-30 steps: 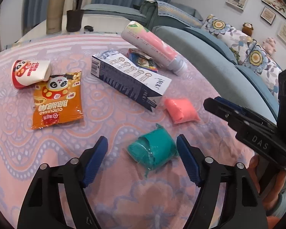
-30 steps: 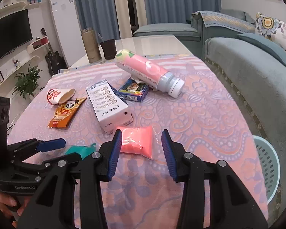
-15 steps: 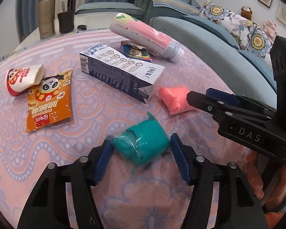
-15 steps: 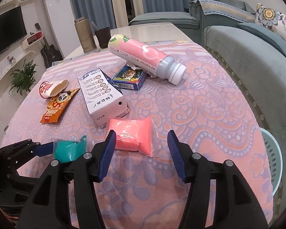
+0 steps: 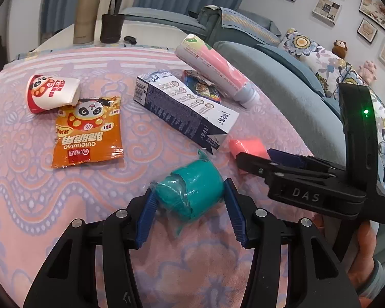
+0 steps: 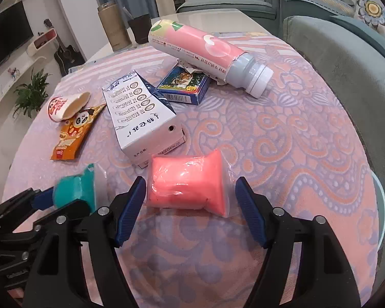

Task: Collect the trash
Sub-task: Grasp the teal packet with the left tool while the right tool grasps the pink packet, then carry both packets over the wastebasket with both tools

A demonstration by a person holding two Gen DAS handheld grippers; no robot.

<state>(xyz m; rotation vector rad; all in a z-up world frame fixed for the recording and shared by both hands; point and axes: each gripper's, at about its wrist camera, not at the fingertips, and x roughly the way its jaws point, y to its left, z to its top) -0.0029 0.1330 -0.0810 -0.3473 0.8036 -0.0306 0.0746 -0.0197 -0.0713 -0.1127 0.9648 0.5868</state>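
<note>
A teal packet (image 5: 192, 192) in clear wrap lies on the pink patterned tablecloth (image 5: 38, 205). My left gripper (image 5: 188, 187) straddles it with jaws closing, and both blue pads touch its sides. A pink packet (image 6: 184, 182) lies just to its right, in front of the milk carton. My right gripper (image 6: 190, 179) is around it with jaws opening, and a gap shows on each side of the packet. In the left wrist view the right gripper (image 5: 256, 159) comes in from the right and hides part of the pink packet (image 5: 246, 146).
On the cloth farther back lie a milk carton (image 5: 184, 113), a pink bottle (image 5: 213, 66) resting on a small card box (image 6: 184, 87), an orange snack bag (image 5: 87, 133) and a paper cup (image 5: 51, 93). A pale basket (image 6: 381, 218) stands beside the table, against the sofa.
The left jaws have closed in onto the teal packet. The right gripper has moved forward and down over the pink packet, and its jaws have spread wider.
</note>
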